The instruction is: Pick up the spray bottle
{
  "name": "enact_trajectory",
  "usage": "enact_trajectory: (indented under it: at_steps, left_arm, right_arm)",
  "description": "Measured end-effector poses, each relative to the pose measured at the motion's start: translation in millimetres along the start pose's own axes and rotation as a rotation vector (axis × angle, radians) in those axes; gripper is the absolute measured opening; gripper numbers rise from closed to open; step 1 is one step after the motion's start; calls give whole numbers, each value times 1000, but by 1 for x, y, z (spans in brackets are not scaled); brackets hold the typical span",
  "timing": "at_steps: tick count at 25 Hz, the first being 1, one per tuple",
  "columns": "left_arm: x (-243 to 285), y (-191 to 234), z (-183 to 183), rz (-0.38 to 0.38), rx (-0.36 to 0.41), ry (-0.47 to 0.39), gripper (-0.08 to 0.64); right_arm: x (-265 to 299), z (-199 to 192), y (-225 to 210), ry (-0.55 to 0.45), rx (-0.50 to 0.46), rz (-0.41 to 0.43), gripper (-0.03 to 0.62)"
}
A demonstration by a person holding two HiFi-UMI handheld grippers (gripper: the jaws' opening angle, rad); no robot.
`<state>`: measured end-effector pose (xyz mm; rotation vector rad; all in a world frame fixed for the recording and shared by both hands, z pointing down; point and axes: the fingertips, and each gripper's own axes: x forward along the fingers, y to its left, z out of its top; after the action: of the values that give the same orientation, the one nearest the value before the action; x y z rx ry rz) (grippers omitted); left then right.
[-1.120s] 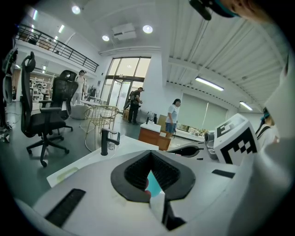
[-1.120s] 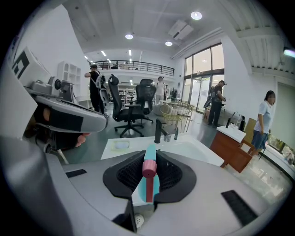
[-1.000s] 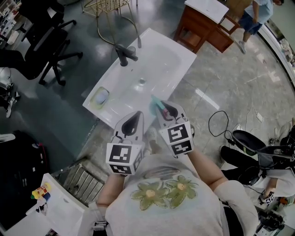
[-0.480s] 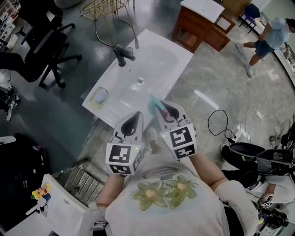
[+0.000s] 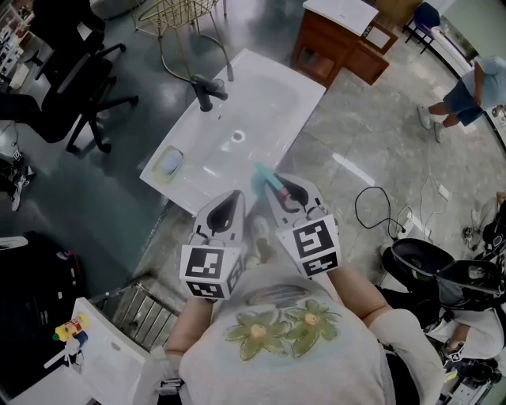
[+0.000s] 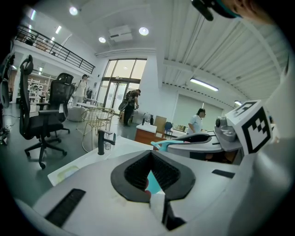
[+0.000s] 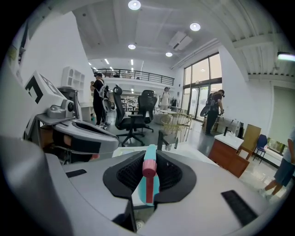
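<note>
Spray bottle (image 5: 267, 180): up in the air by the chest, off the worktop (image 5: 273, 119); teal top and pink nose poking out toward 11 o'clock.
Right gripper (image 5: 283, 192): fingers (image 7: 124, 177) squeezed on the teal top of the bottle, pink nose right in the gap.
Left gripper (image 5: 234, 199): just beside the right one, at its 9 o'clock; fingers (image 6: 131, 174) pressed together at the tips, gripping nothing; a bit of teal showing through the gap, too small to name.
Might slip: held only by the top, it seems, so a loose squeeze could let it wobble and drop onto the worktop or the floor.
Might spray: red trigger (image 7: 148, 193) right between the fingers; a harder squeeze could push it and wet things.
Might bump: two grippers side by side, so a quick turn could knock the bottle crooked.
Might trip: black cable (image 5: 371, 210) on the floor at 3 o'clock.
Sink bowl (image 5: 265, 95): at 12 o'clock, looks empty, only the drain hole (image 5: 237, 136).
Little dish (image 5: 169, 163): at 10 o'clock, on the worktop's corner; something pale inside, maybe soap.
Inside the bottle: hidden, no telling how full.
Wire basket (image 5: 178, 12): far off at 11 o'clock; nothing seen inside.
</note>
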<state>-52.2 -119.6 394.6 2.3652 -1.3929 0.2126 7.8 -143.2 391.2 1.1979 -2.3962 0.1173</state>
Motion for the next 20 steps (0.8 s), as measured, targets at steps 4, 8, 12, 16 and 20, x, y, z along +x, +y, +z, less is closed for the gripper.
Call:
enact_trajectory:
  at_steps: [4, 8, 12, 16, 20]
  left_arm:
    - [-8, -5, -4, -6, 6, 5, 9]
    - [-14, -9, -6, -9, 9, 6, 9]
    - [-19, -14, -6, -13, 12, -1, 9]
    - [-24, -14, -8, -11, 9, -5, 9]
    - [-27, -14, -9, -3, 0, -12, 9]
  right_arm:
    - [-10, 3, 5, -19, -5, -6, 69]
    - [-18, 5, 10, -33, -9, -9, 69]
    - [-23, 5, 14, -41, -10, -11, 69]
    - [-24, 3, 20, -42, -13, -6, 69]
    - [-26, 2, 23, -41, -16, -3, 69]
